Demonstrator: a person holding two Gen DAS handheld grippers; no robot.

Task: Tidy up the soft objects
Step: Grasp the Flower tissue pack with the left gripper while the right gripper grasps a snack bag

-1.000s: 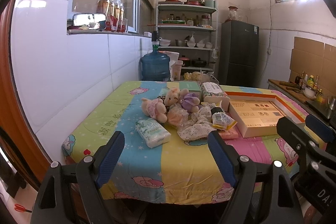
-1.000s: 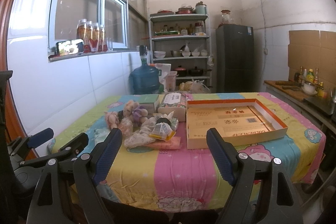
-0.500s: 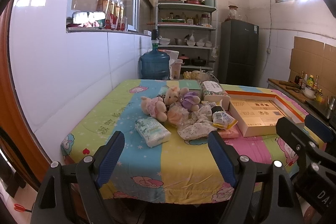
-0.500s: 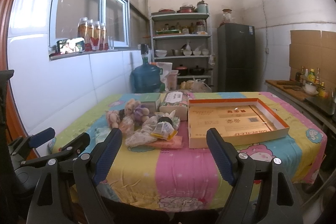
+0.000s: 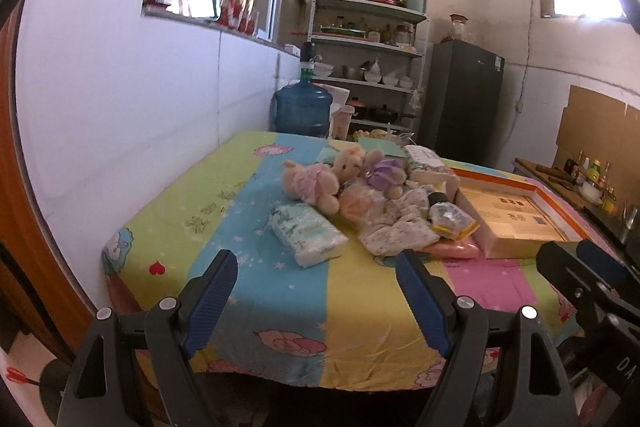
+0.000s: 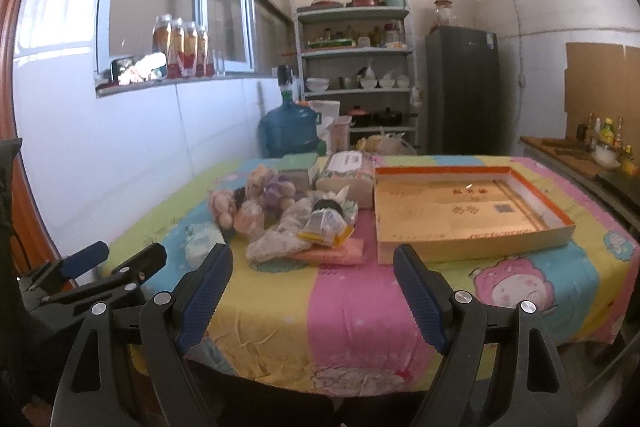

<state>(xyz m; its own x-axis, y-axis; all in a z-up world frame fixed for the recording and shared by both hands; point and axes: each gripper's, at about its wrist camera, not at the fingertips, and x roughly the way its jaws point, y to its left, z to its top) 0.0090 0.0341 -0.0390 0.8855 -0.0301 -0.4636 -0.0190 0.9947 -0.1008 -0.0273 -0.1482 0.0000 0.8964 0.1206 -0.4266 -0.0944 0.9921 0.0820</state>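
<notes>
Hovering short of the table's point(image 6: 352, 315) near edge, both grippers — left gripper point(image 5: 316, 291), right gripper point(image 6: 312, 287) — are held wide, nothing gripped. Soft toys point(image 5: 320, 179) are piled mid-table beside a tissue pack point(image 5: 308, 235) and a cloth point(image 5: 396, 235) — the shallow box point(image 6: 472, 243) is set just right of the pile.

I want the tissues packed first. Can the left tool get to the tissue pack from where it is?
Probably yes. The left tool is open and off the table, and the tissue pack lies alone ahead on the cloth, nearer than the toy pile, with nothing between them.
</notes>
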